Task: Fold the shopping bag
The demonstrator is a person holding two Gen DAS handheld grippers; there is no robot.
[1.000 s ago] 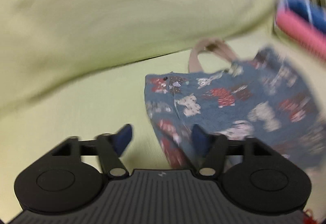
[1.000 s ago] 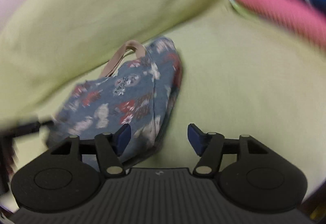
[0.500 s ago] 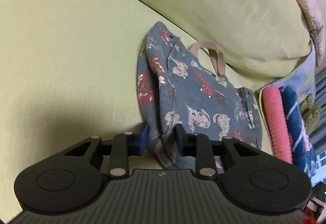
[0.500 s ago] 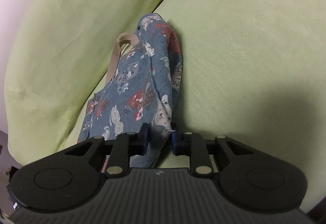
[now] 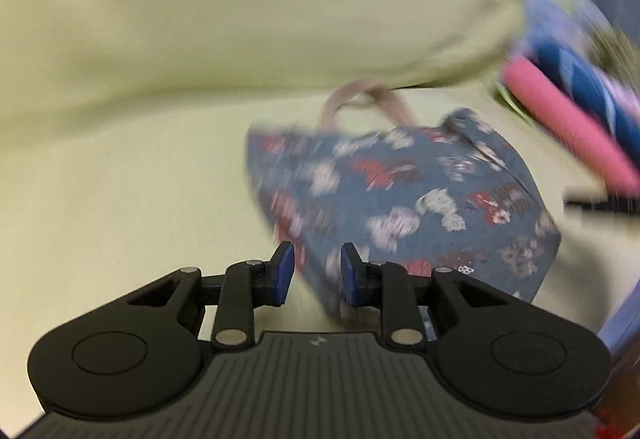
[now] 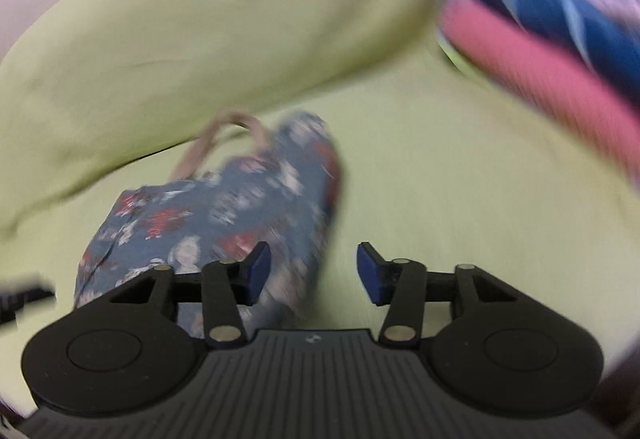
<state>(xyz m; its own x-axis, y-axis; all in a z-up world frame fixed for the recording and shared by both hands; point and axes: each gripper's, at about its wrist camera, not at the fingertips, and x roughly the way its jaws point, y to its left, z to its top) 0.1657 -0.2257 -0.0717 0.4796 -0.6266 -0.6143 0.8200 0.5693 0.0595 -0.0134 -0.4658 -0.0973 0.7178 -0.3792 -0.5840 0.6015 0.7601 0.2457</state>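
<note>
Lying on the yellow-green sofa seat, the shopping bag is a flat piece of blue cloth with a red and white print, and its beige handle points toward the back cushion.

On the left side, the left gripper has its jaws a little apart, with the near left corner of the bag between the blue pads. The pictures are blurred, so I cannot tell if the pads touch the cloth; they do not look clamped on it.

On the right side, the right gripper has its jaws wide apart. The near right edge of the bag lies between them, close to the left pad, and nothing is held. Further right, a pink and blue pile of textiles is at the end of the seat.

The bag looks light, soft and limp, so I think it will sag and crease freely. It seems best to pinch it at the two near corners, through all layers.
</note>
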